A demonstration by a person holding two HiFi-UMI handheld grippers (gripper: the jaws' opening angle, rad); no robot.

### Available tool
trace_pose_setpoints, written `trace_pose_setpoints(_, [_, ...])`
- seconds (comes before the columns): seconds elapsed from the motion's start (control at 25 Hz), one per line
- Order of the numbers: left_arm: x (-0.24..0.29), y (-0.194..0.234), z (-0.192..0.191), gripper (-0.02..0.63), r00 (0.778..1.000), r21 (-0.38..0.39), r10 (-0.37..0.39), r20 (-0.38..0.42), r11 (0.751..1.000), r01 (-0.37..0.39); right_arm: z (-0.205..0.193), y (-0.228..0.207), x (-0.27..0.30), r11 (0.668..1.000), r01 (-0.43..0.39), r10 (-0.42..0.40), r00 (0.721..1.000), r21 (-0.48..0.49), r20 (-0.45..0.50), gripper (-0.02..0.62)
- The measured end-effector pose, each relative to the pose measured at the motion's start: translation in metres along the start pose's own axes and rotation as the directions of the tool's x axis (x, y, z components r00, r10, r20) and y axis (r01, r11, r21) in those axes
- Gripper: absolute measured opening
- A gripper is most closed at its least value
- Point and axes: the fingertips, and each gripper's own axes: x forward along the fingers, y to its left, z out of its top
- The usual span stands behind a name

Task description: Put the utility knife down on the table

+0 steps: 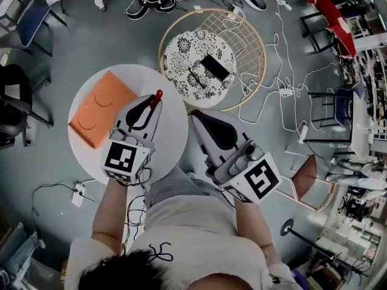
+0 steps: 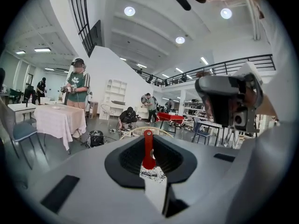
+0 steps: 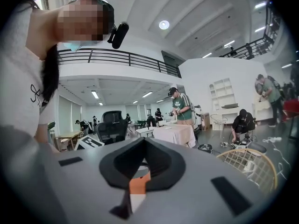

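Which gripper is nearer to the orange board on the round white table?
Left. The left gripper hangs over the table, just right of the orange board; the right gripper sits farther right, by the table's edge.

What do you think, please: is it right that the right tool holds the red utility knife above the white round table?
Not quite. It is the left tool that holds the red utility knife above the white round table, as the left gripper view shows.

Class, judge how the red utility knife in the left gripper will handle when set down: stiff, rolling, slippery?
Probably stiff: the utility knife stands straight from the left gripper without drooping. Its slim, flattish body likely won't roll on the white table, though it may slide.
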Motion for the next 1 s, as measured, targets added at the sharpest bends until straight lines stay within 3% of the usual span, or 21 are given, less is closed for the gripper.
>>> trace_pose_setpoints(0.52, [0.038, 0.036, -0.063, 0.058, 0.987, 0.034, 0.046, -0.156, 0.999, -0.042, -0.012, -0.008, 0.01, 0.999, 0.052, -0.051, 0.998, 0.013, -0.041, 0.009])
trace_pose_setpoints(1.0, [0.065, 0.057, -0.121, 0.058, 0.946, 0.019, 0.103, -0.308, 0.995, -0.102, -0.021, -0.021, 0.01, 0.996, 0.092, -0.091, 0.993, 0.011, -0.079, 0.008])
